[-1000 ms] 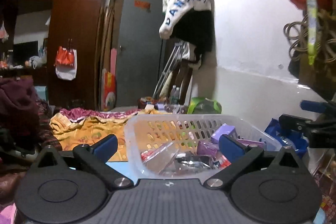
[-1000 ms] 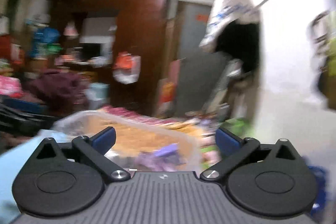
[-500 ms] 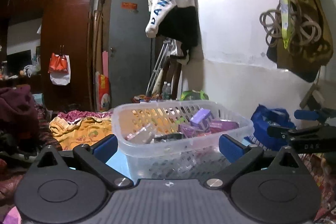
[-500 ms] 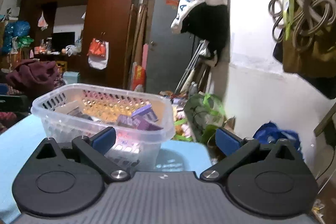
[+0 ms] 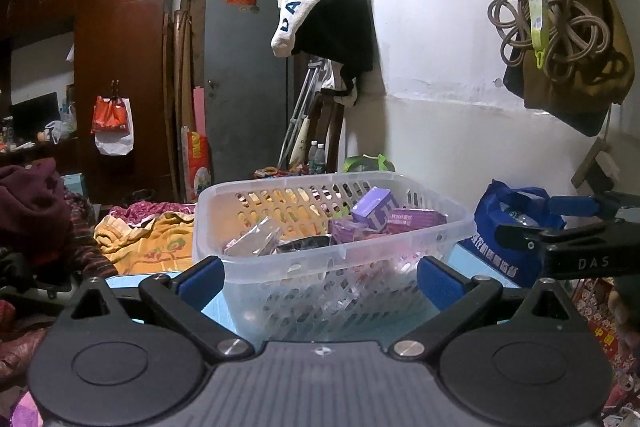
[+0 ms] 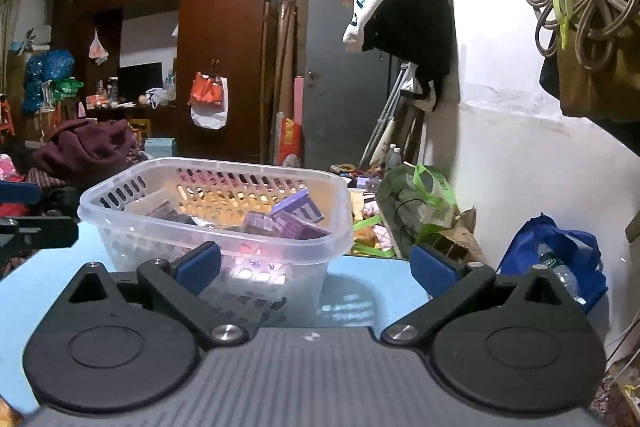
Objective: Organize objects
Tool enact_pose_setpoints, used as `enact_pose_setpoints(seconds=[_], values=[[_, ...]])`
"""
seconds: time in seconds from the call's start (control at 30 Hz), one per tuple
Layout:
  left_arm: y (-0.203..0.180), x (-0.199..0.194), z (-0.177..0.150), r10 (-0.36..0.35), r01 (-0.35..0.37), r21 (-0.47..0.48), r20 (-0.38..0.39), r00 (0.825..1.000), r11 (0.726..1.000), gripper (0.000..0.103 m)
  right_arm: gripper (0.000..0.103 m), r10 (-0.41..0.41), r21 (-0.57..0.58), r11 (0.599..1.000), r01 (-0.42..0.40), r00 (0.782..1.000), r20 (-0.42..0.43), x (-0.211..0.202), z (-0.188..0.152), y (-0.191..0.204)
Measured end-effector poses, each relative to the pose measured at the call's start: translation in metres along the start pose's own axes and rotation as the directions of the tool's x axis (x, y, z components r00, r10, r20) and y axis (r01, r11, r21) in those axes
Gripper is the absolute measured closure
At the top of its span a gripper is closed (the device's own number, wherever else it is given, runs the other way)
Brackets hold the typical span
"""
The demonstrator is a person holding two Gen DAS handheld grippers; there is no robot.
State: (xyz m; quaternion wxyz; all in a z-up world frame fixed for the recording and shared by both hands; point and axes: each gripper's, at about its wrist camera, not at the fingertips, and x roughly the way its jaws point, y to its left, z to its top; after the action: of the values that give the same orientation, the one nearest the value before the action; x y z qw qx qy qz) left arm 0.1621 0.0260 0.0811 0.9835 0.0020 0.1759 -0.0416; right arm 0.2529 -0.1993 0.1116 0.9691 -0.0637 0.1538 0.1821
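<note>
A clear plastic basket (image 5: 208, 193) (image 6: 240, 165) stands on the light blue table (image 6: 372, 283). Purple boxes (image 5: 376, 207) (image 6: 298, 213) and clear packets (image 5: 252, 241) lie inside it. My left gripper (image 5: 318, 279) is open and low, just short of the basket's near wall, with nothing between its fingers. Open and empty as well, my right gripper (image 6: 316, 265) sits to the basket's right front, with its left finger in front of the basket's corner. Each gripper also shows in the other's view: the right gripper (image 5: 560, 243), the left gripper (image 6: 24, 223).
A white wall runs close on the right, with hanging bags and coiled cords (image 5: 560, 27). Past the table edge sit a blue bag (image 6: 560, 251) and a green bag (image 6: 416, 203). Piled clothes (image 5: 32, 211) and a yellow cloth (image 5: 148, 239) lie left of the table.
Both grippers have drawn back and sunk lower, so the basket is seen from the side rather than from above. The right view was blurred and is now steady. Both stayed open.
</note>
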Motion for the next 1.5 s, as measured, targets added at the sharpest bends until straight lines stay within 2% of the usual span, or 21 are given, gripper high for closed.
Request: enact_pose_setpoints(seconds=[1.5], values=[[-0.005,0.005,-0.008,0.016,-0.016,-0.016,-0.036,0.999,1.0,0.0,0.0,0.01,0.054,0.998,-0.009,1.0,-0.013,-0.001,-0.007,-0.012]])
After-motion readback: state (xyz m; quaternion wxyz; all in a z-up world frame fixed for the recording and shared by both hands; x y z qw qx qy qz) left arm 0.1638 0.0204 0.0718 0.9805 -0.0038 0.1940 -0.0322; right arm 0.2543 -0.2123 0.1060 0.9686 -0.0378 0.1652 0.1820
